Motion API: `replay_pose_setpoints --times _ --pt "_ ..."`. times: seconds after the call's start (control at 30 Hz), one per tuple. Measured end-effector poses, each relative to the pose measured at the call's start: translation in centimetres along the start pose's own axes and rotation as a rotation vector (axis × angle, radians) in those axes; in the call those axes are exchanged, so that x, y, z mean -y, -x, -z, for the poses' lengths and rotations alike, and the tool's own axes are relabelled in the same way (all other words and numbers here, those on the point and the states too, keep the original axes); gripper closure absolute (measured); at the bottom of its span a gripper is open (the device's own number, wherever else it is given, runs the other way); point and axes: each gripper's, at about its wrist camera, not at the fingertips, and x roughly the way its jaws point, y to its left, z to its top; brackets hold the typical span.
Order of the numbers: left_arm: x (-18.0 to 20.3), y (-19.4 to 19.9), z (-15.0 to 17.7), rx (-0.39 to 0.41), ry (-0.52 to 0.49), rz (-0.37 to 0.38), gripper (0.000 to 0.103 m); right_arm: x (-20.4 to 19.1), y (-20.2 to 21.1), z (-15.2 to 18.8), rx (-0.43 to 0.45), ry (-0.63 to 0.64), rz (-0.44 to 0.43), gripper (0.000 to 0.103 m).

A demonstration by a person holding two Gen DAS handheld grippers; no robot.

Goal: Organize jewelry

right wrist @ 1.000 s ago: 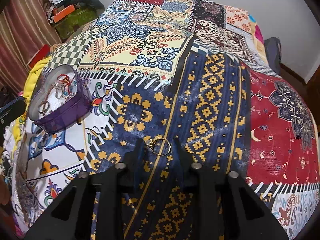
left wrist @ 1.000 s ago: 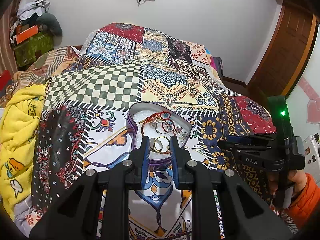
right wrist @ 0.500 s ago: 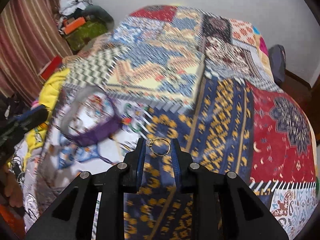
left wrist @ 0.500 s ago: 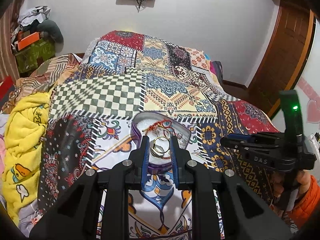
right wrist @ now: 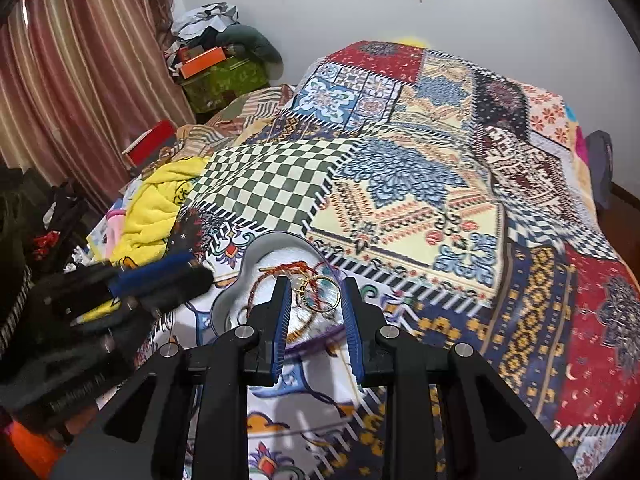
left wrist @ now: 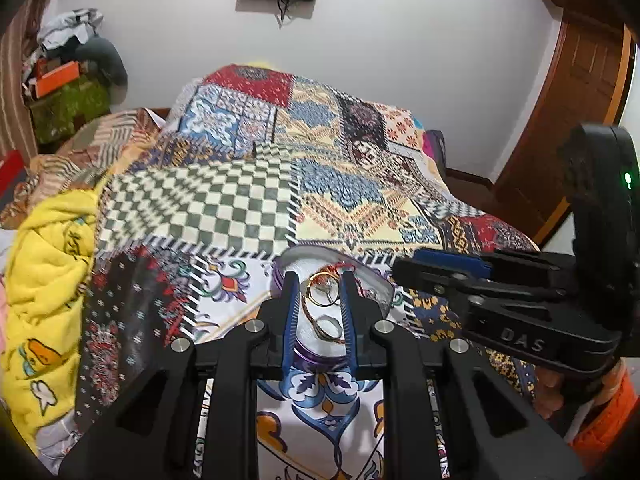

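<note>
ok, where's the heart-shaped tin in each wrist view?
Left wrist: the tin sits low centre, mostly behind that gripper's jaws.
Right wrist: the tin sits low, left of centre, partly behind its jaws.
Shared landmark: green checkered patch, just beyond the tin.

Black hand-held gripper [left wrist: 319, 280], blue finger pads [left wrist: 289, 312], silver screws, orange sleeve [left wrist: 604, 416]

We see a purple-walled tin [right wrist: 256, 264] lying open on the patchwork bedspread [right wrist: 400, 184], toward its near edge. In it lie rings and a red cord bracelet [right wrist: 288, 268] (tangled). A gold ring [right wrist: 320, 298] sits upright between the right gripper's [right wrist: 316, 308] fingers.
</note>
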Motion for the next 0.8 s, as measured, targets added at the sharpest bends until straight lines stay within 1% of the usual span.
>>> replay_pose_setpoints --times 0.13,0.27,0.33,0.5,0.57,0.63,0.7,0.73,0.8 --pt "0.2 -1.4 0.7 -0.038 -0.01 0.003 0.084 0.1 -0.9 -0.1 -0.025 0.001 -0.013 0.08" --pt "0.5 -2.3 1.4 -0.064 -0.029 0.009 0.084 0.3 -1.6 -0.5 -0.048 -0.01 -0.049 0.08" --pt "0.6 -2.6 1.6 -0.07 -0.035 0.009 0.084 0.1 -1.7 -0.5 -0.051 -0.004 -0.057 0.08" --pt "0.4 -3.2 1.6 -0.076 -0.012 0.015 0.084 0.0 -1.9 -0.3 -0.069 -0.008 -0.062 0.079" --pt "0.3 -3.2 1.5 -0.076 -0.006 0.016 0.084 0.4 -2.0 -0.5 -0.087 -0.03 -0.085 0.079" --pt "0.4 -3.2 1.4 -0.074 -0.007 0.016 0.084 0.8 -2.2 -0.6 -0.107 -0.06 -0.112 0.074" --pt "0.3 -3.2 1.3 -0.074 -0.011 0.014 0.084 1.2 -2.1 -0.7 -0.103 -0.085 -0.111 0.059" --pt "0.4 -3.2 1.3 -0.074 -0.015 0.01 0.084 1.2 -1.9 -0.7 -0.095 -0.091 -0.116 0.057" --pt "0.4 -2.8 1.3 -0.071 -0.017 0.01 0.084 1.3 -1.2 -0.8 -0.073 -0.103 -0.118 0.057"
